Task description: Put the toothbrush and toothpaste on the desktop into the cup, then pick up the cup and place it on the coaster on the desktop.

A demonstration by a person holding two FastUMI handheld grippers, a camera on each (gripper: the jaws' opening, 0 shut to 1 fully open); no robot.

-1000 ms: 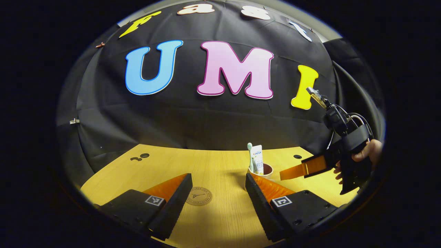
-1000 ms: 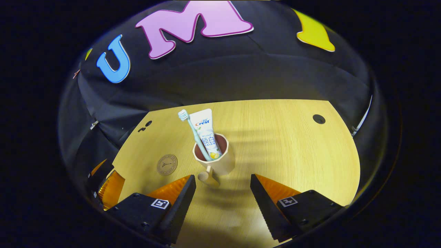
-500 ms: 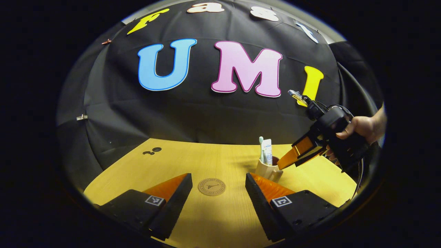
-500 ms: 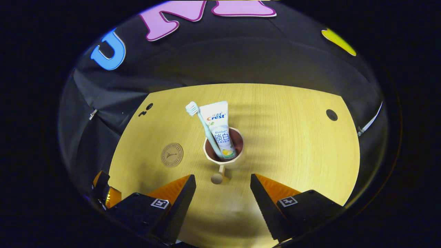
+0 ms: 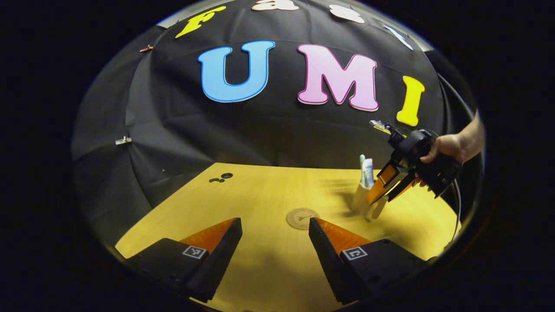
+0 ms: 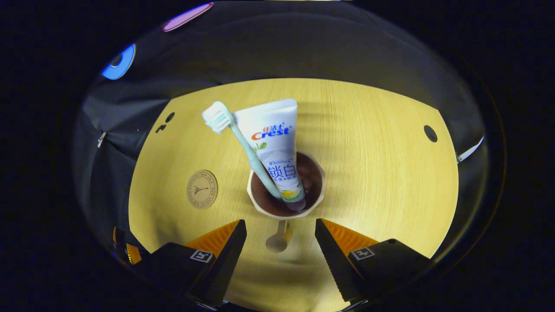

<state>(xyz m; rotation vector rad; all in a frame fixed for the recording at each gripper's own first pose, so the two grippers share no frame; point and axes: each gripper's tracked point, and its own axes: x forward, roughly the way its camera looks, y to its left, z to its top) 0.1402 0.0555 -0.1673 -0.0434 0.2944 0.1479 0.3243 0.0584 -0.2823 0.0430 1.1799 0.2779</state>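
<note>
Beige cup [image 6: 286, 197] on the wooden table [image 6: 381, 173], toothbrush [image 6: 243, 147] and toothpaste [image 6: 275, 147] standing inside.
Right gripper [image 6: 281, 236] hovers above its handle, jaws spread wide; left gripper [image 5: 275, 236] also gapes, round coaster [image 5: 302, 218] just beyond, left of the cup.

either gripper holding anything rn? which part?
Nothing held. Right gripper is open, jaws flanking the cup handle without touching. Left gripper is open too.
</note>
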